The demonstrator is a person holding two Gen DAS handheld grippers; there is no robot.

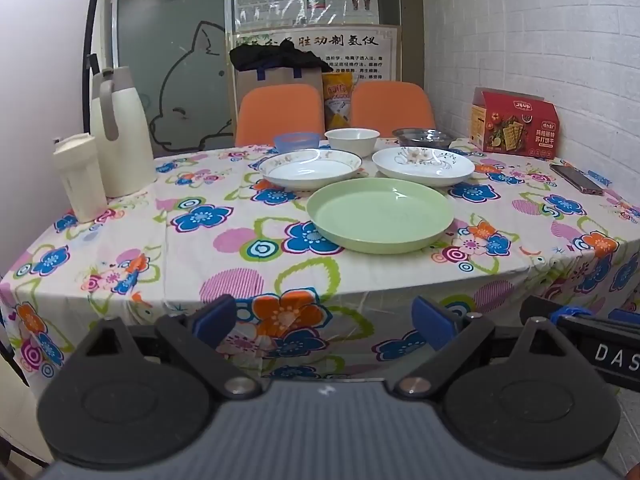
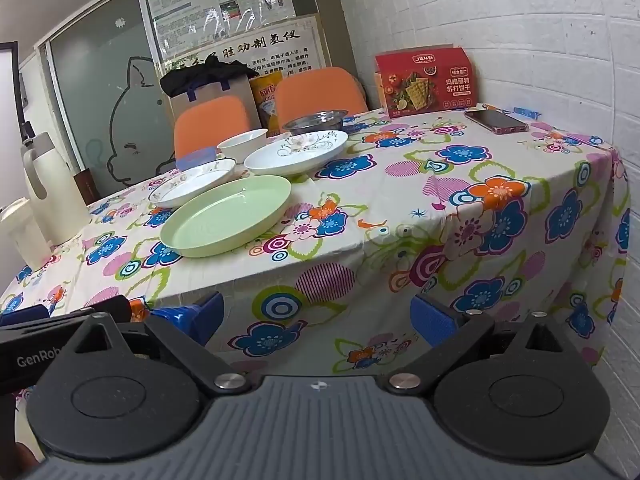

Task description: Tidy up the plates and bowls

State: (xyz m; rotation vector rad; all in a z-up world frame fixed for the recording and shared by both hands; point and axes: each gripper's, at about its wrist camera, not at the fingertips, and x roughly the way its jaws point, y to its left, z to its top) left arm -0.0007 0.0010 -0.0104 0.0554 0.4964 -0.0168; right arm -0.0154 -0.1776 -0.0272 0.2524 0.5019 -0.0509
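So, both grippers hang short of the table's near edge, well back from the dishes: my left gripper (image 1: 324,320) has its blue pads spread wide with nothing between them, and my right gripper (image 2: 316,316) is spread the same way, empty.

The dishes sit in a cluster on the flowered tablecloth (image 1: 192,248). Nearest me is the green plate (image 1: 380,214), lying flat. Behind it are two white plates side by side, the gold-rimmed white plate (image 1: 310,168) to the left and the floral white plate (image 1: 424,166) to the right; both look very close to the green one, and I cannot tell whether the rims touch. Farther back stand the blue bowl (image 1: 297,141), the white bowl (image 1: 352,140) and the metal bowl (image 1: 422,137).

I judge the green plate to be plastic or melamine: light, stiff, forgiving, but glossy and likely to slip in the pads. The white plates and white bowl look ceramic, heavier and chippable, so I would set them down gently. Every piece is rigid with a raised rim, and the rim is the only real hold: one pad inside, one outside, at the near edge, gripped deep enough that the plate does not droop. The cloth may drag if I slide anything.
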